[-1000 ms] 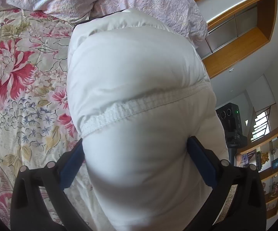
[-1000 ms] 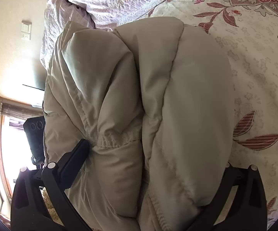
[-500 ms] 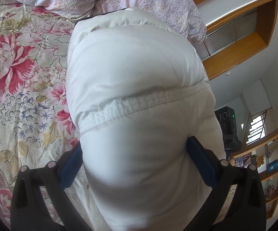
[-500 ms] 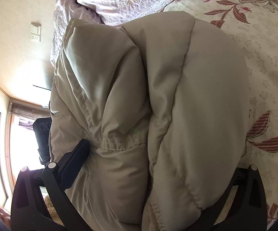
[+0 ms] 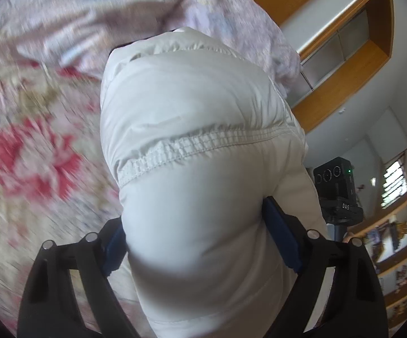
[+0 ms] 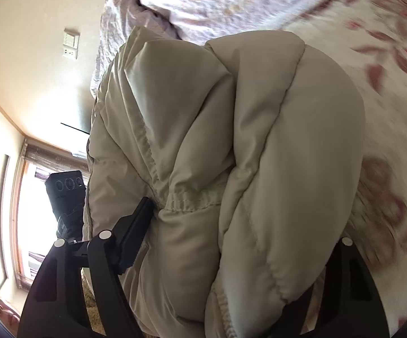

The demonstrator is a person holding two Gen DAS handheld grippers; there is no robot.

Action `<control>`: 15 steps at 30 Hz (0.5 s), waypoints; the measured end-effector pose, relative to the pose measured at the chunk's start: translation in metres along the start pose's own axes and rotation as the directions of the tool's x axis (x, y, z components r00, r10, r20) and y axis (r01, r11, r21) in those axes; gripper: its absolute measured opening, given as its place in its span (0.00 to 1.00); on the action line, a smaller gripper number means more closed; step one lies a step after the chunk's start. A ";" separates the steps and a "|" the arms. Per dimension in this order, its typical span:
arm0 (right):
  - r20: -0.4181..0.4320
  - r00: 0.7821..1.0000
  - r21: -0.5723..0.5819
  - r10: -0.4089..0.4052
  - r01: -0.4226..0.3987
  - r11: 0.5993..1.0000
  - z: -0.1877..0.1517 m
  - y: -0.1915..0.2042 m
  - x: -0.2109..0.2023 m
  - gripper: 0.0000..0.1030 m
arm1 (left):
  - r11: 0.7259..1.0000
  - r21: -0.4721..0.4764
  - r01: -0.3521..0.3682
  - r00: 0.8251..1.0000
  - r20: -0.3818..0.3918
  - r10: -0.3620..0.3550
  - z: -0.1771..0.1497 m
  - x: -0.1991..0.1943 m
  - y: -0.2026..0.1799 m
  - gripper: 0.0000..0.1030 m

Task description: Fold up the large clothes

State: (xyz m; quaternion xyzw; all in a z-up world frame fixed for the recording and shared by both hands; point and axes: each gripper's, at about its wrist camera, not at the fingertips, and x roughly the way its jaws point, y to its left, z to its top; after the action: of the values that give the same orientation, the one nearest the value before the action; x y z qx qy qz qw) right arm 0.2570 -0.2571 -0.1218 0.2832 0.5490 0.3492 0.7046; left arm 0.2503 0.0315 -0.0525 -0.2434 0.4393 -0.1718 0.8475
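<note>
A puffy off-white down jacket [image 5: 198, 129] fills the left wrist view, bulging up between the blue-padded fingers. My left gripper [image 5: 195, 236] is shut on a thick fold of it, below a stitched elastic seam. In the right wrist view the same jacket [image 6: 259, 146] looks beige and bunched in quilted folds. My right gripper [image 6: 231, 225] is shut on another thick fold; its right finger is hidden under the fabric. The jacket is held above the flowered bedspread [image 5: 34, 155].
Lilac pillows [image 5: 119, 14] lie at the head of the bed, also in the right wrist view [image 6: 217, 2]. A black camera on a stand [image 5: 337, 188] stands beside the bed. Wooden shelves [image 5: 400, 239] and a window [image 6: 31, 211] are behind.
Both grippers have moved with the jacket toward the pillows; the bedspread now blurs with motion. The grips on the jacket have not changed.
</note>
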 end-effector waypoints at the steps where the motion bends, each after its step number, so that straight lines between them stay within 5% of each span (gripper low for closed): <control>1: -0.003 1.000 -0.006 0.004 -0.004 1.000 0.007 0.003 0.006 0.70 | 1.000 0.008 -0.021 1.000 0.014 0.021 0.006 -0.005 0.004 0.83; 15: 0.002 1.000 -0.014 -0.025 0.025 1.000 0.094 0.018 0.076 0.67 | 0.979 0.005 -0.204 0.973 0.112 0.202 0.080 -0.007 0.063 0.82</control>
State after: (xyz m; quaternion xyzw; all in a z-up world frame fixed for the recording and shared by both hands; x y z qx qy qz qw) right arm 0.3568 -0.1867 -0.1295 0.2717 0.5494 0.3439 0.7114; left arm 0.3181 0.1075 -0.0436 -0.1993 0.4126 -0.0740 0.8858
